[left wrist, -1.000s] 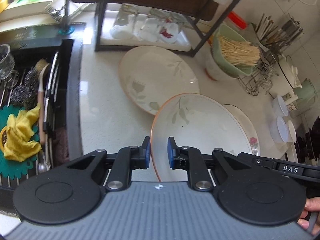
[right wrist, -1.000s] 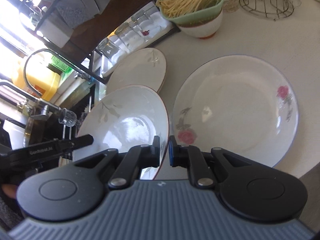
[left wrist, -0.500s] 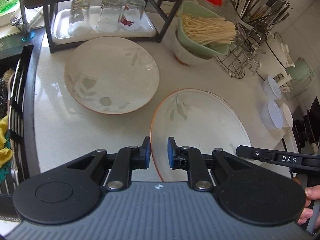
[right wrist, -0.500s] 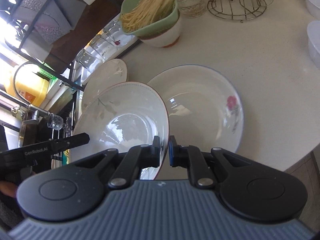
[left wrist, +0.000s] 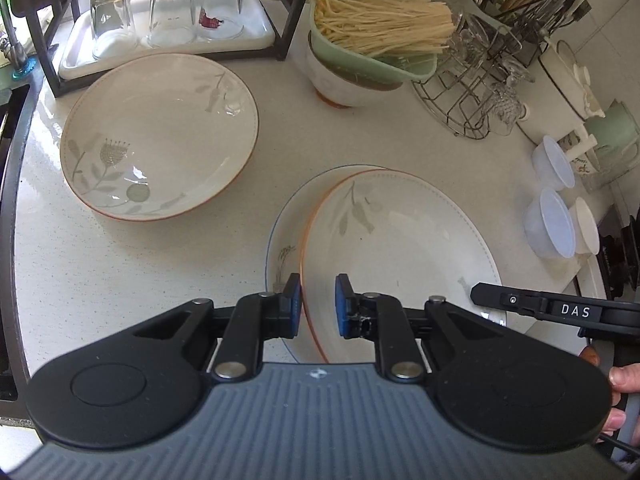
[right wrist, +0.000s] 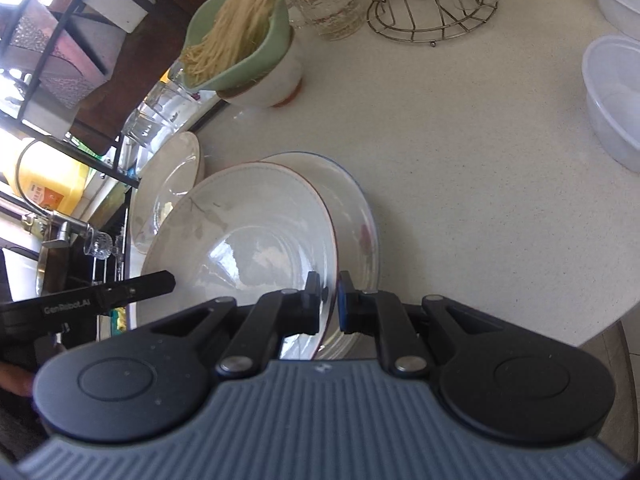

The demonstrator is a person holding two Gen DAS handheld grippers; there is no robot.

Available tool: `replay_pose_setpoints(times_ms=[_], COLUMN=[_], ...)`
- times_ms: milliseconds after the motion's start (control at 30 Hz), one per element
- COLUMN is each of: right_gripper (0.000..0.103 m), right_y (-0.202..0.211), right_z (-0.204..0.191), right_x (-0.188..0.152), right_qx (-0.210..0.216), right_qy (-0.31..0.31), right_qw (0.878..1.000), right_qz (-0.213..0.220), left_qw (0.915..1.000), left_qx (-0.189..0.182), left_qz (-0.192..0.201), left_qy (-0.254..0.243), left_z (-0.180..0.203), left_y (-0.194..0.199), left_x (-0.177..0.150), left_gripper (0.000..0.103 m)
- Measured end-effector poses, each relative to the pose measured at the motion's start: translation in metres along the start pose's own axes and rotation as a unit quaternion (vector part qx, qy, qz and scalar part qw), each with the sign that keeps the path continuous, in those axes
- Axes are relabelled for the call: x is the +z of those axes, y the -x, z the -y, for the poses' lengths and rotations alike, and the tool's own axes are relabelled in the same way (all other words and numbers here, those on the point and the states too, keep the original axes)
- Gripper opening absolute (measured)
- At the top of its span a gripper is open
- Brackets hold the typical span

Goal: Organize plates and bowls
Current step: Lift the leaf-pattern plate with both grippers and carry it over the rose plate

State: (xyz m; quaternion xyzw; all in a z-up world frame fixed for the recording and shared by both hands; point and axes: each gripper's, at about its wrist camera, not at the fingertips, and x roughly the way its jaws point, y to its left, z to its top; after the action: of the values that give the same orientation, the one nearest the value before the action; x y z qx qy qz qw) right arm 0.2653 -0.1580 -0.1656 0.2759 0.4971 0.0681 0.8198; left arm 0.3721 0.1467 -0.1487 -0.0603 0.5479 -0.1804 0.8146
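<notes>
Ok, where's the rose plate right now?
The rose plate lies on the counter directly under the leaf plate that both grippers hold. In the left wrist view only its left edge shows, right of the flower plate.

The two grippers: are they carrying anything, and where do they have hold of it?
Both hold one orange-rimmed plate by its rim: the left gripper pinches one edge, the right gripper the opposite edge, above a blue-rimmed plate.
</notes>
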Motion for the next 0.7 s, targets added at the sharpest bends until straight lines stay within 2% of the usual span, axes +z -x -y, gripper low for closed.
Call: replay_pose_setpoints(times_ms=[467,633,700], right_gripper=[0.012,0.012,0.011], right_y=[-0.009,-0.013,-0.013], right_z=[0.014,0.005,0.003], right_x=[0.014,0.015,0.016], right_qx=[0.011,-0.005,-0.010], right_qy=[0.025,0.059,0.066], right_qw=[0.999,0.998,0.998], right_qz=[-0.019,-0.018,-0.016], left_qw=[0.9981,0.9966,0.9952], left_qx=[0.060,0.082,0.097], left_qz=[-0.002,-0.008,-0.001], left_qy=[-0.018,-0.002,-0.012], left_z=[0.020,0.022,0.027], left_y=[-0.024,-0.026,-0.023], left_x=[0.007,0.009,0.009], left_gripper=[0.020,0.022,0.023])
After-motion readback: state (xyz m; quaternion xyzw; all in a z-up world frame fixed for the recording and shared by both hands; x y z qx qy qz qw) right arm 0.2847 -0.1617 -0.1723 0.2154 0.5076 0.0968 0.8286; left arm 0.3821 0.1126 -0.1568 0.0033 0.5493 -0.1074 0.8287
